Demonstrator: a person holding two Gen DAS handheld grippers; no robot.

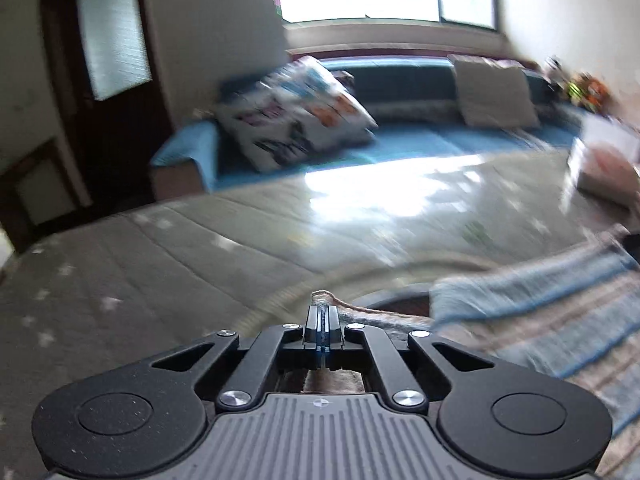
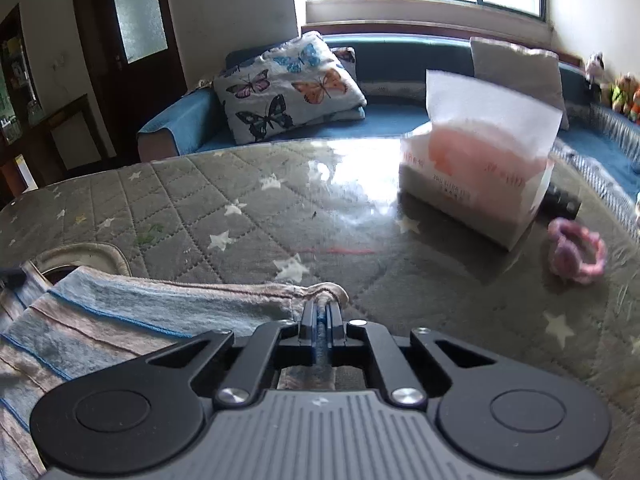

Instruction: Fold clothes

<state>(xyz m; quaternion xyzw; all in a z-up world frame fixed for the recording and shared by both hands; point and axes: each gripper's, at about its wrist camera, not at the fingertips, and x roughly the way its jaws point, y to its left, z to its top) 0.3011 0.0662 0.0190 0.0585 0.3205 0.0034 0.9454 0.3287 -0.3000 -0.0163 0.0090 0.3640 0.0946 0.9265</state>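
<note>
A blue and pinkish-grey striped garment [image 2: 120,320] lies on the grey quilted star-patterned table cover [image 2: 200,208]. My right gripper [image 2: 322,306] is shut on the garment's edge at its right end. In the blurred left wrist view the same garment [image 1: 540,320] spreads to the right, and my left gripper [image 1: 321,310] is shut on a corner of it. The garment's collar [image 2: 80,256] shows at the far left of the right wrist view.
A tissue pack [image 2: 476,184] stands on the table at the right, with a pink scrunchie [image 2: 576,252] and a dark object [image 2: 562,202] beside it. Behind the table is a blue sofa [image 2: 392,116] with a butterfly pillow [image 2: 288,88] and a grey cushion [image 2: 520,68].
</note>
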